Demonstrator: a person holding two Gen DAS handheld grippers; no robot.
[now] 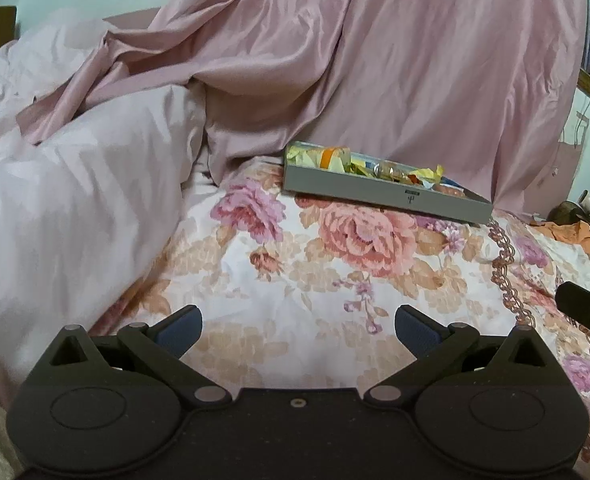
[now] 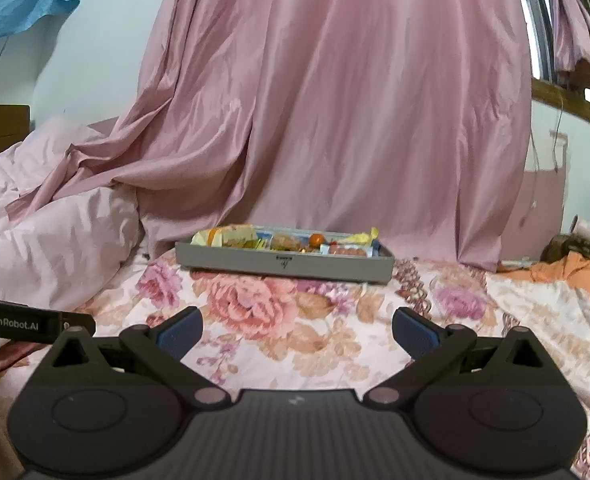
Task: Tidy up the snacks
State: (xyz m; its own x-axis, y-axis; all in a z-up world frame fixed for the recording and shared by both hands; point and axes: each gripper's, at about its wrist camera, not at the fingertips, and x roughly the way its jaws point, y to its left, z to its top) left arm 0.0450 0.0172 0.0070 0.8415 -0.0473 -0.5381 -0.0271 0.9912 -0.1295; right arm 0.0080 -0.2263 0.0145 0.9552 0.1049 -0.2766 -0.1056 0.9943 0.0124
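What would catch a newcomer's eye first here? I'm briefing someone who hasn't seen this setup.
The grey tray heaped with snacks, lying on the floral bedspread straight ahead. Behind it hangs a big pink curtain. Both grippers, left and right, are open and empty.

A tray (image 2: 285, 265) lies on the bedspread (image 2: 335, 344), at its far side, just before the curtain (image 2: 335, 100) that hangs behind it; snack packets (image 2: 283, 242) lie inside the tray, heaped across its whole length; a bunched quilt (image 2: 55, 248) lies to the left of the tray, and the curtain's lower edge spills over its top; a crumpled cloth (image 2: 575, 272) lies to the right, at the bedspread's edge; the left gripper (image 1: 298, 326) and the right gripper (image 2: 297, 328) hang over the near part of the bedspread, well apart from the tray, fingers spread and nothing between them; the left one is beside the right one, on its left.
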